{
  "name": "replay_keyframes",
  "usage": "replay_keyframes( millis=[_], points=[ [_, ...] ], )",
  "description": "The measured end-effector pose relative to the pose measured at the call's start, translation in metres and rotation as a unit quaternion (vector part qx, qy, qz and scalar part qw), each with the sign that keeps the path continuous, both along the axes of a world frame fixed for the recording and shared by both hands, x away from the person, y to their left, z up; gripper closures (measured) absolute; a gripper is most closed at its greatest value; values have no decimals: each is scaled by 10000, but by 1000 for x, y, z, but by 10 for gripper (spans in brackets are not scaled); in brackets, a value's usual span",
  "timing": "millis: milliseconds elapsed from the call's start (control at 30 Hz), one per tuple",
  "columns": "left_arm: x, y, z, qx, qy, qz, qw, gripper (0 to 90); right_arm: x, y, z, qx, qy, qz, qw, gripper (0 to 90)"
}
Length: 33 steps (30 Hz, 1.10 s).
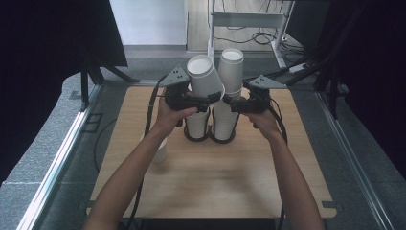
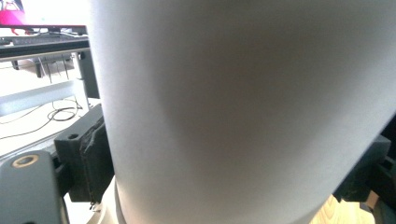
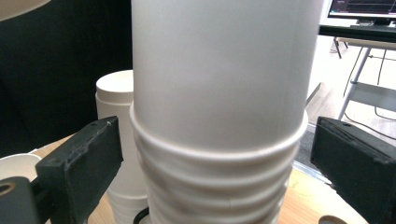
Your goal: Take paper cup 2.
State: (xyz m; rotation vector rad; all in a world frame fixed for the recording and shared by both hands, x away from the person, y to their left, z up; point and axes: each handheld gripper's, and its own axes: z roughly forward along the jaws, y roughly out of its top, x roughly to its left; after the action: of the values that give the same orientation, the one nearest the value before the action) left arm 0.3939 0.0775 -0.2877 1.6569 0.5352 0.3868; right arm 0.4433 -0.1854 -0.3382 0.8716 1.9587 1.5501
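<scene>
Our left gripper (image 1: 210, 99) clamps a tilted cup (image 1: 206, 75), its bottom end leaning up and left, above the short stack (image 1: 197, 123). Our right gripper (image 1: 229, 101) straddles the tall stack (image 1: 229, 91), jaws apart and clear of its sides. There is bare table (image 1: 215, 172) toward us, and a lone cup (image 1: 160, 149) sits left.

A lab or test room is suggested: a small wooden table (image 1: 206, 167) is ringed by black curtains (image 1: 43, 57) on grey carpet (image 1: 48, 139), cables (image 1: 239, 38) are strewn beneath a metal desk frame (image 1: 249, 20), and a monitor (image 3: 362, 11) is seen behind.
</scene>
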Motion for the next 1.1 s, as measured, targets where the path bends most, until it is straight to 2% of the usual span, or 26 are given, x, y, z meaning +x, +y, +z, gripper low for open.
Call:
replay_keyframes(
  millis=[233, 333, 600, 667, 800, 867, 1100],
  points=[
    [-9, 1, -16, 118, 61, 27, 9999, 122, -12, -8, -6, 67, 41, -54, 10000, 33],
    [-14, 0, -25, 65, 166, -54, 9998, 122, -17, -13, -9, 124, 26, -72, 9999, 40],
    [-28, -4, -47, 261, 157, -50, 9995, 122, -37, -19, -21, 213, 32, -63, 9997, 62],
    [-32, -5, -52, 322, 140, -27, 9994, 121, -42, -21, -26, 229, 30, -68, 9997, 65],
    [-40, -5, -64, 299, 206, -72, 9993, 121, -53, -24, -38, 302, -7, -84, 9995, 83],
    [-45, -5, -70, 374, 199, -68, 9991, 121, -57, -24, -46, 329, 16, -57, 9994, 90],
    [-56, -3, -88, 383, 253, -79, 9989, 121, -70, -23, -70, 166, 23, -104, 9998, 113]
  ],
)
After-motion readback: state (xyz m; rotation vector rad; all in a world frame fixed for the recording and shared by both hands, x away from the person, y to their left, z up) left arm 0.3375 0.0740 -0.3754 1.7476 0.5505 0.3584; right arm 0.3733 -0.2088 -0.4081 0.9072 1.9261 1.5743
